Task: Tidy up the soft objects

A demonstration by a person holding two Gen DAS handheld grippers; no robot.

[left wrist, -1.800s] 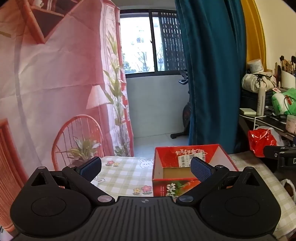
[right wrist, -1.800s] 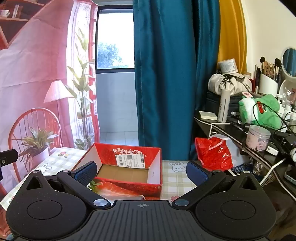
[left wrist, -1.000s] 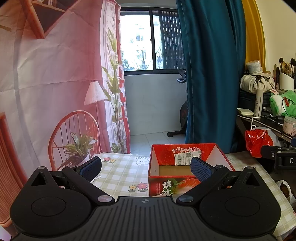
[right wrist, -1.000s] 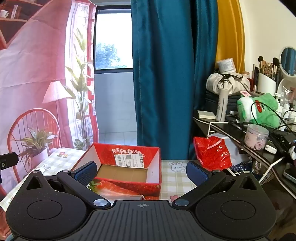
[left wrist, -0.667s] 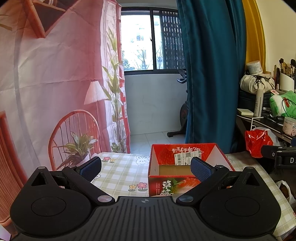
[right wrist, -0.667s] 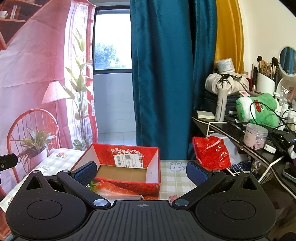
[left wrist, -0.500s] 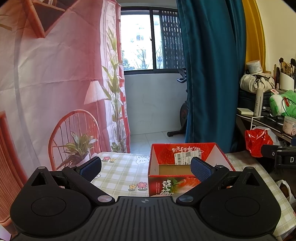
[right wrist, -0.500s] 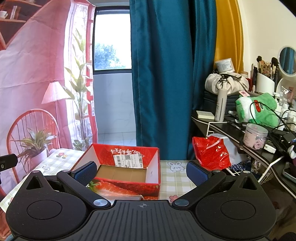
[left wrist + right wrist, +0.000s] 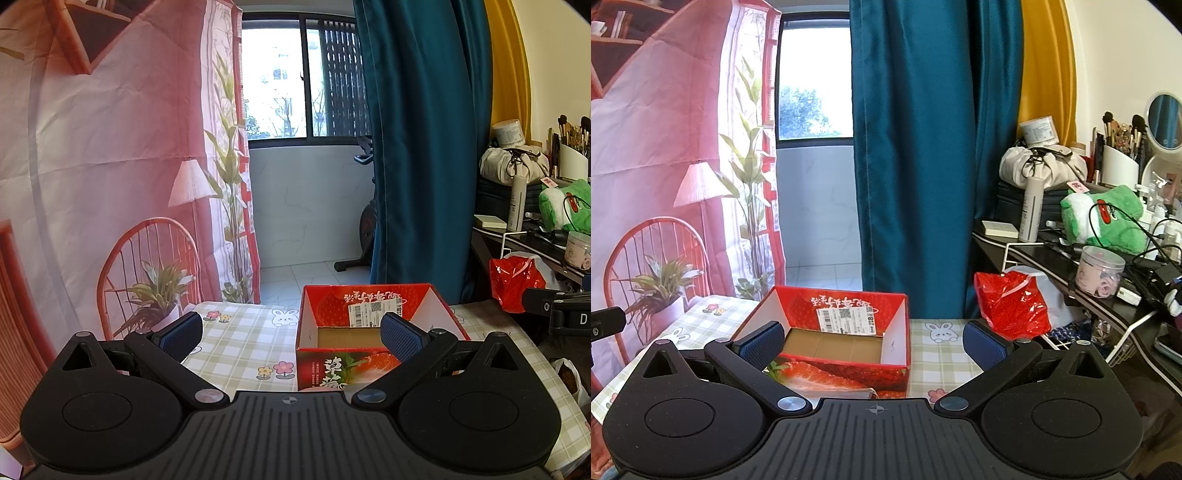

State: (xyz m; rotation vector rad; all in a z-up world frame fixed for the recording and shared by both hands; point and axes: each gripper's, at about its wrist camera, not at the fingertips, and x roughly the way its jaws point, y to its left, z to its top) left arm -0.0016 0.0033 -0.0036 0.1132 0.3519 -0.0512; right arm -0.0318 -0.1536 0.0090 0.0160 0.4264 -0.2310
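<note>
An open red strawberry-print cardboard box [image 9: 369,325] [image 9: 846,332] stands on a green-checked tablecloth [image 9: 243,343] [image 9: 938,354]; its inside looks empty. My left gripper [image 9: 291,334] is open and empty, held above the table just short of the box. My right gripper [image 9: 873,341] is open and empty, above the box's near side. A green plush toy [image 9: 1108,221] [image 9: 565,206] lies on the dark side shelf at the right. No soft object shows on the table.
A red plastic bag [image 9: 1008,306] [image 9: 513,277] hangs off the table's right end. The shelf [image 9: 1052,254] holds a beige bag, a spray bottle, a jar, cables and brushes. A teal curtain [image 9: 916,147] and a pink printed backdrop [image 9: 110,147] stand behind the table.
Both grippers have drifted slightly, the left view settling a little back from the box. Both stay open and empty.
</note>
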